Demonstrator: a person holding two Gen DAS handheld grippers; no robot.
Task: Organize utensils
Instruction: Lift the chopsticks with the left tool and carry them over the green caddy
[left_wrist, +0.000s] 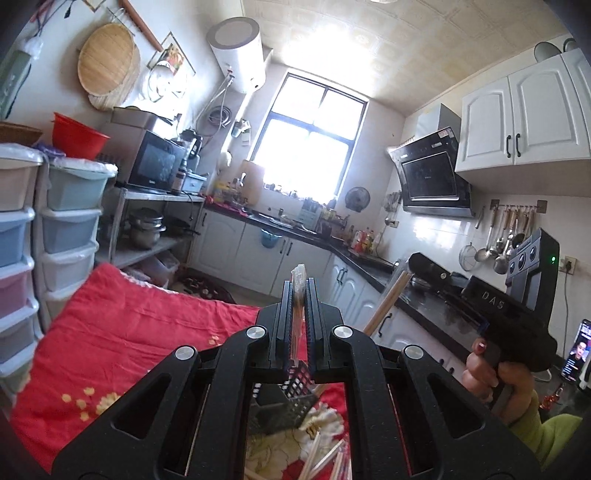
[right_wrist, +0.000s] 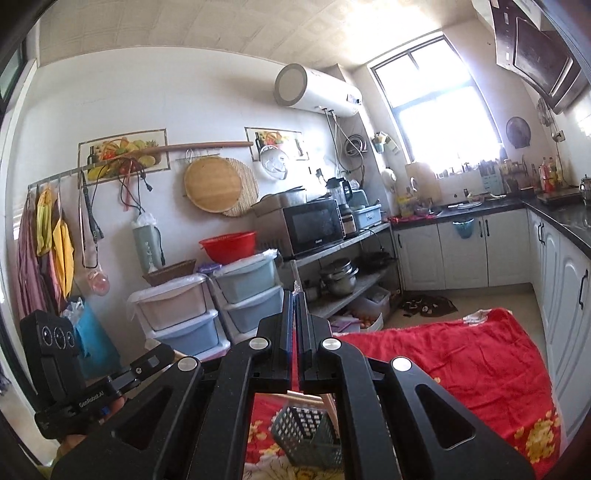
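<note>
Left wrist view: the left tool (left_wrist: 299, 291) is nearly closed on a plastic-wrapped chopstick packet (left_wrist: 297, 280), raised above the slotted basket (left_wrist: 291, 402) on the red cloth (left_wrist: 129, 332), presumably for dropping in; loose chopsticks (left_wrist: 325, 458) lie beside it.

Right wrist view: the right tool (right_wrist: 296, 306) is pinched almost fully together on a thin wrapped piece (right_wrist: 296, 286), held over the same basket (right_wrist: 308, 432).

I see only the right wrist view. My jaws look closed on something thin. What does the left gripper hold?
Observer: The left gripper is shut on a plastic-wrapped pack of sticks.
Operator: Are more sticks on the cloth?
Observer: Yes, loose chopsticks lie on the red cloth, near the dark basket.
Operator: And my own load?
Observer: In the left wrist view, wooden chopsticks stick out of the right gripper.
</note>
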